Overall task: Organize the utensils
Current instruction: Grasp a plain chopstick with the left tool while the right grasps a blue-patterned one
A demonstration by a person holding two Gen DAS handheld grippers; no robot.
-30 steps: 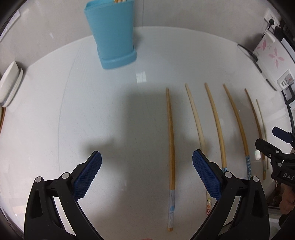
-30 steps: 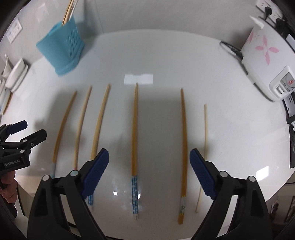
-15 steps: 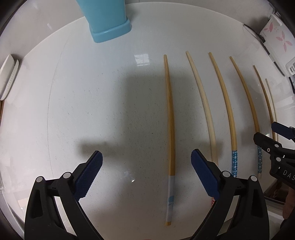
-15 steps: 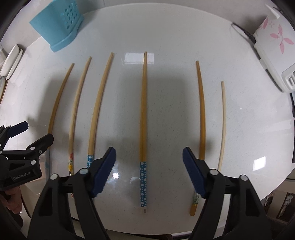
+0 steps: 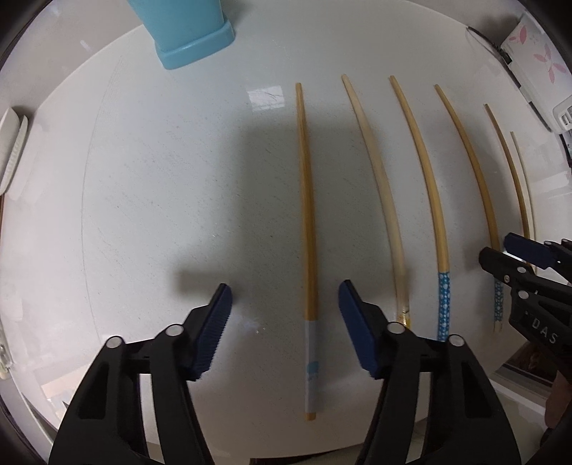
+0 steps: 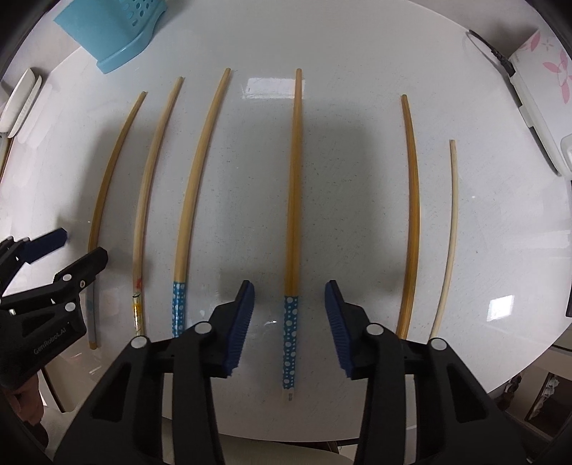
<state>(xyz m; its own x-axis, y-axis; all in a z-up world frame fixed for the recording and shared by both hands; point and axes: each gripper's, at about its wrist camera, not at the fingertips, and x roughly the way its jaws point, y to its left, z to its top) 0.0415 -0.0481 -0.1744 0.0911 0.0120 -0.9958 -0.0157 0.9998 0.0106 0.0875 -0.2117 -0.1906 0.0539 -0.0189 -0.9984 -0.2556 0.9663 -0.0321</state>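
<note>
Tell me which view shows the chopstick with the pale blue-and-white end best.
The left wrist view: that chopstick lies whole, tip to end, between the open left gripper. In the right wrist view it sits at the row's far left, and the left gripper hides part of its patterned end.

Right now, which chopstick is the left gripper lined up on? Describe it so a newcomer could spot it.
On the white table, six chopsticks lie in a row, right of the blue utensil holder. The left gripper, jaws just closing but not yet touching, straddles the chopstick nearest that holder. It alone has a pale white-and-light-blue wrapped end; its neighbour is paler wood.
</note>
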